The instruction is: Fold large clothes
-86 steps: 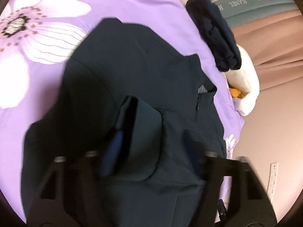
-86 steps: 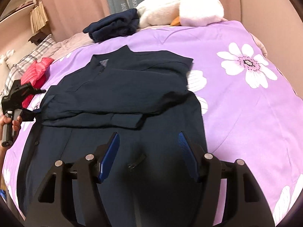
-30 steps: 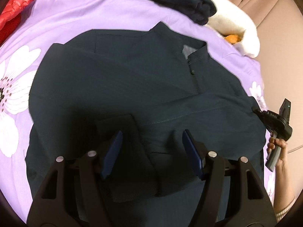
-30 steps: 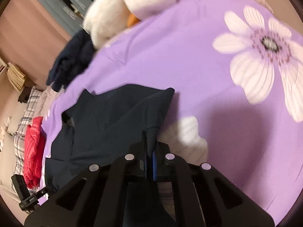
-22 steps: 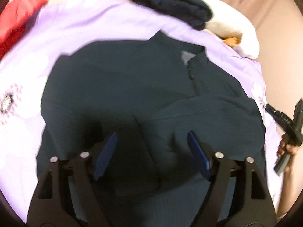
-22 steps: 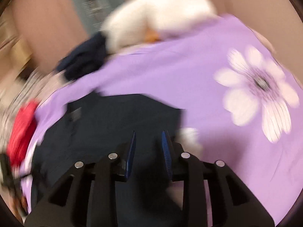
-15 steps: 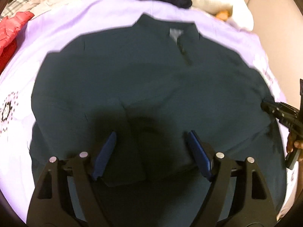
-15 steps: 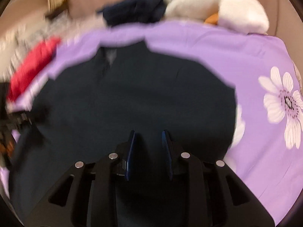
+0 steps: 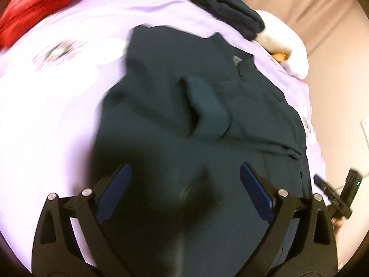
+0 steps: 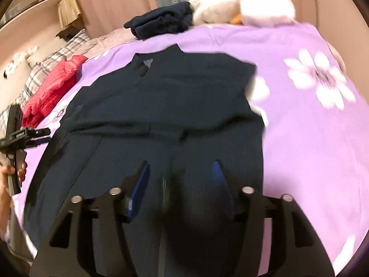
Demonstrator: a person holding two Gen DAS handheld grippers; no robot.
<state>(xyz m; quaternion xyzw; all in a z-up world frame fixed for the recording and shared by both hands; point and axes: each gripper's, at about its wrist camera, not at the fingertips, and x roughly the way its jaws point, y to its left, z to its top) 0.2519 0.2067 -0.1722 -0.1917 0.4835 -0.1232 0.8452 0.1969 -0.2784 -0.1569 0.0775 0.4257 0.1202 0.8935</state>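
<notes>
A purple bedspread (image 10: 311, 138) printed with white flowers fills both views, and the dark navy garment (image 10: 161, 106) lies spread across its middle, collar toward the head of the bed, both sleeves folded in over the chest. The left wrist view shows one sleeve's cuff end (image 9: 207, 106) lying on top near the centre of the garment, which the right wrist view does not make out clearly (that view is blurred low down). The right wrist view alone shows a plaid pillow (image 10: 46, 69) at the bed's edge, a shelf on the wall behind it, and the left gripper from outside, its handle in the person's left hand (image 10: 13, 173) beside the garment's edge. Both views show a white plush toy (image 10: 242, 4) at the head of the bed with a folded stack of dark clothes (image 10: 161, 23) touching it, and a red padded garment (image 10: 53, 85) off to one side. The left gripper (image 9: 184, 191) hangs over the lower part of the garment, its jaws spread wide after just opening, nothing between them. The right gripper (image 10: 180, 184) hangs over the same lower part, its jaws partly spread and also just opening, clear of the cloth. No containers show in either view.
</notes>
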